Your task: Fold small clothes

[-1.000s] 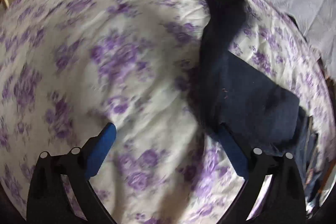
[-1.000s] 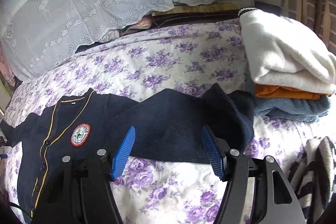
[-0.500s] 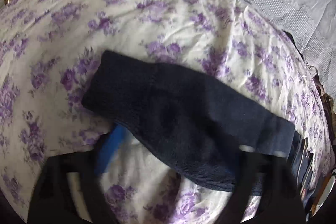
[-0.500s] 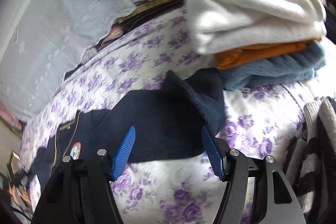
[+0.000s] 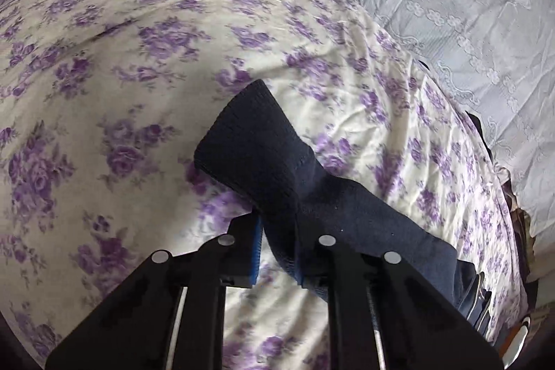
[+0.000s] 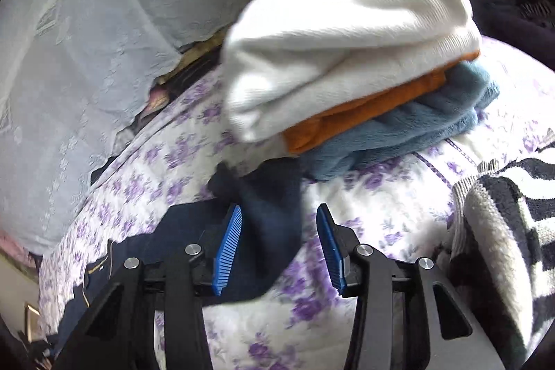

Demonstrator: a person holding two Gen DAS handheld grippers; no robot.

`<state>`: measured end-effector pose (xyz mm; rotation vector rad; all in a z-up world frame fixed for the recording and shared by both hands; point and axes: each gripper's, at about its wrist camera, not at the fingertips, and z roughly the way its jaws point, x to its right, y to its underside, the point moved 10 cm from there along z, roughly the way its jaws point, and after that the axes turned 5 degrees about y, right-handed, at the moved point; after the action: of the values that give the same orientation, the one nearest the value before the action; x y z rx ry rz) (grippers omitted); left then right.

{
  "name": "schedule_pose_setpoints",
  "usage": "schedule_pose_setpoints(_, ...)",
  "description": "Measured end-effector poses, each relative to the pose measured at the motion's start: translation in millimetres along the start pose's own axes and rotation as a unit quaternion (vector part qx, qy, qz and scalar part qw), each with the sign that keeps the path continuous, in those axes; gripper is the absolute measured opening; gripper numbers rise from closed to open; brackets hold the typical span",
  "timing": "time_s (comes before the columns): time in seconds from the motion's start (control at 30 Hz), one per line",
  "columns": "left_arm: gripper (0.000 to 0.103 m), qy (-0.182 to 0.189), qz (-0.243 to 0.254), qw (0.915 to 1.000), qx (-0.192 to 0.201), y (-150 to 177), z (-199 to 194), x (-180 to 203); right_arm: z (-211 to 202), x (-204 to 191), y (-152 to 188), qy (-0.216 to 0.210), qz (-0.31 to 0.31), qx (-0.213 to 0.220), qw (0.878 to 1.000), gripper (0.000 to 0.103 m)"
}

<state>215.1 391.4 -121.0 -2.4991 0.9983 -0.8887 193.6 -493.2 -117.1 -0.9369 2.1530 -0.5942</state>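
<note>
Already left gripper (image 5: 277, 257) has just closed and pinches 1 sleeve (image 5: 256, 158) of the navy knit cardigan (image 6: 194, 231) on the floral bedsheet (image 5: 104, 92); right gripper (image 6: 279, 252), jaws just narrowing, straddles other sleeve ungripped; soft, light, floppy; grip at cuffs.

Left view: bed (image 5: 104, 92) wide open to the left and ahead, flat floral sheet with nothing on it. Right edge blocked by the pale lace curtain (image 5: 451, 6). Right view: folded stack (image 6: 347, 65) (white on orange on blue) sits just beyond the navy sleeve (image 6: 270, 214), blocking the forward path. Striped knit (image 6: 503, 231) crowds the right side. Open sheet strip between sleeve and striped knit.
</note>
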Motion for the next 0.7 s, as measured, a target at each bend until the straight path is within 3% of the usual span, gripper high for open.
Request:
schedule_pose_setpoints(0.1,0.014,-0.007,0.001,1.0000,0.005,-0.3,-6.0,-5.2,19.5,-9.0,2.6,-0.017,0.004,-0.030,0.999,0.046)
schedule_pose_setpoints(0.2,0.014,-0.020,0.008,0.9996,0.018,-6.6,-17.1,-11.5,15.4,-38.0,5.7,-0.030,-0.048,-0.014,0.998,0.049)
schedule_pose_setpoints(0.27,0.014,-0.034,0.014,0.9991,0.024,-11.6,-21.9,-15.1,19.2,-57.2,9.5,0.014,-0.130,-0.002,0.991,0.059)
schedule_pose_setpoints(0.3,0.014,-0.037,0.014,0.9990,0.023,-12.0,-21.8,-15.7,24.2,-62.6,10.0,0.039,-0.163,0.002,0.986,0.059)
schedule_pose_setpoints(0.37,0.014,-0.049,0.023,0.9984,0.015,-9.5,-18.2,-15.7,36.3,-67.3,7.5,0.082,-0.214,0.014,0.973,0.054)
schedule_pose_setpoints(0.4,0.014,-0.055,0.028,0.9980,0.014,-8.2,-17.0,-16.1,40.6,-68.4,6.6,0.089,-0.226,0.015,0.970,0.039)
schedule_pose_setpoints(0.43,0.015,-0.061,0.033,0.9975,0.013,-6.3,-15.7,-16.7,43.4,-68.2,7.4,0.079,-0.226,0.006,0.971,0.007)
schedule_pose_setpoints(0.5,0.017,-0.063,0.038,0.9973,0.010,-3.0,-13.4,-19.2,28.6,-52.9,-2.6,0.052,-0.163,0.023,0.985,0.006)
schedule_pose_setpoints(0.6,0.021,-0.059,0.041,0.9974,0.003,0.4,-10.0,-23.5,4.5,3.7,-23.0,0.069,-0.057,0.062,0.994,0.007)
schedule_pose_setpoints(0.7,0.024,-0.069,0.063,0.9956,-0.009,4.1,-3.7,-24.8,23.9,37.3,-5.1,0.110,-0.051,-0.002,0.993,0.011)
